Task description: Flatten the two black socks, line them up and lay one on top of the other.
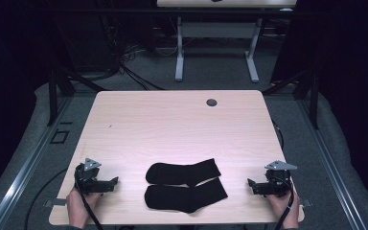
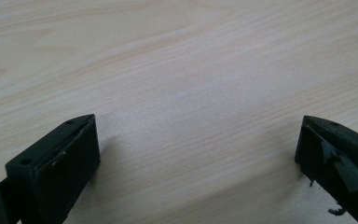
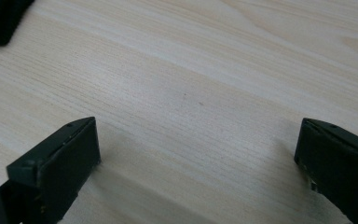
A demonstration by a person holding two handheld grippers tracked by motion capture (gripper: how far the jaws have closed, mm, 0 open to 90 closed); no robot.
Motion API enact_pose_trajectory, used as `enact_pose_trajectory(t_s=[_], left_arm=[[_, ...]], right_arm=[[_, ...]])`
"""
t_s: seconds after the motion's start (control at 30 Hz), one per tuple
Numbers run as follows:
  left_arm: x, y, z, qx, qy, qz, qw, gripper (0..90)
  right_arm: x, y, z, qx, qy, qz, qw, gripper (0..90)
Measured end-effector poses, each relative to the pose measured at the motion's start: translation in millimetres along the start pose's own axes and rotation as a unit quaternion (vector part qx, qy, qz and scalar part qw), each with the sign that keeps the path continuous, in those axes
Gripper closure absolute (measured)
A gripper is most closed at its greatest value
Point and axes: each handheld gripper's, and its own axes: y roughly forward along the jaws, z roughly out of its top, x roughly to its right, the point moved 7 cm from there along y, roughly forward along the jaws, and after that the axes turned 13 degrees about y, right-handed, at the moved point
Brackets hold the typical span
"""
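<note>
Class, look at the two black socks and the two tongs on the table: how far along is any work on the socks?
Done: nothing visible; both socks lie flat, side by side, near the table's front edge. In hand: nothing; the left tongs and right tongs rest open at either side, jaws over bare wood. Left: any handling of the socks, since neither is touched.

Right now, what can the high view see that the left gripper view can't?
High view alone: two black socks, the upper sock and the lower sock, lying side by side near the table's front edge, the right gripper, the person's hands, a round hole at the table's far side, and the floor with another table behind.

Left gripper view alone: a close look at the left gripper's two black fingers, spread wide apart with nothing between them.

Both: the light wooden table and the left gripper itself.
</note>
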Motion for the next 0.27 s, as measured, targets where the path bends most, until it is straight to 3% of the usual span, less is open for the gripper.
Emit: enact_pose_trajectory(t_s=[0.27], left_arm=[[-0.2, 0.4, -0.7, 0.008, -0.012, 0.013, 0.9998, 0.0]], right_arm=[[0.1, -1.6, -1.7, 0.005, -0.001, -0.004, 1.0, 0.2]])
